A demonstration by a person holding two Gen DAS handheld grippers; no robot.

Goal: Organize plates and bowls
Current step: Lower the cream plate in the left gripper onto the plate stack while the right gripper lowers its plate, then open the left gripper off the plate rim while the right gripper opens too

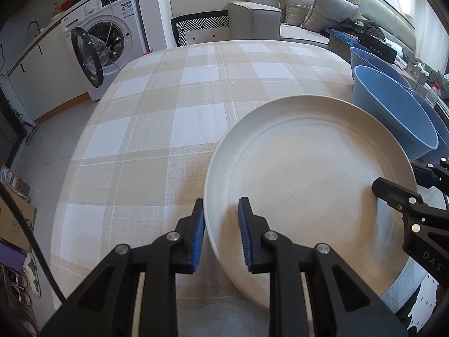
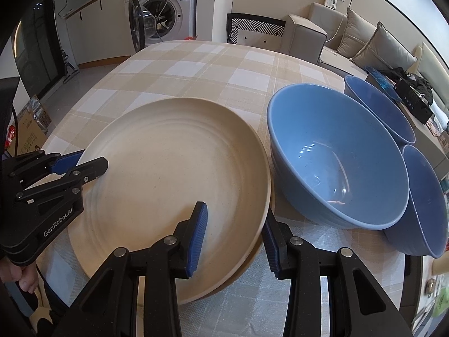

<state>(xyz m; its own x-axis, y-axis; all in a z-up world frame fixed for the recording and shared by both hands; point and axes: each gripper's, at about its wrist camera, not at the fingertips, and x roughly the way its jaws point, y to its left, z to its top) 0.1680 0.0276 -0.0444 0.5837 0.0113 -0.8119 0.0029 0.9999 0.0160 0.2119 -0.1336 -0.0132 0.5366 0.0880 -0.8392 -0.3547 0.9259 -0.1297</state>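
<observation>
A wide cream plate [image 1: 308, 174] [image 2: 168, 174] lies on the checked tablecloth [image 1: 168, 112], and a second cream rim [image 2: 252, 255] shows under its near edge. My left gripper [image 1: 221, 233] [image 2: 84, 164] is shut on the plate's left rim, one blue pad inside and one outside. At the opposite rim my right gripper [image 2: 234, 238] [image 1: 404, 182] is shut on the plate as well, its jaws straddling the edge. Three blue bowls stand just right of the plate: a large one [image 2: 336, 168] [image 1: 393, 112], one behind it [image 2: 378, 109] and one tilted at the right [image 2: 423, 202].
The table's [image 2: 196, 64] far half holds only the cloth. Beyond it stand a washing machine [image 1: 106, 36] with its door open, a patterned chair back [image 1: 202, 25] and a grey sofa [image 1: 308, 8]. Boxes and shoes [image 1: 16, 224] lie on the floor at the left.
</observation>
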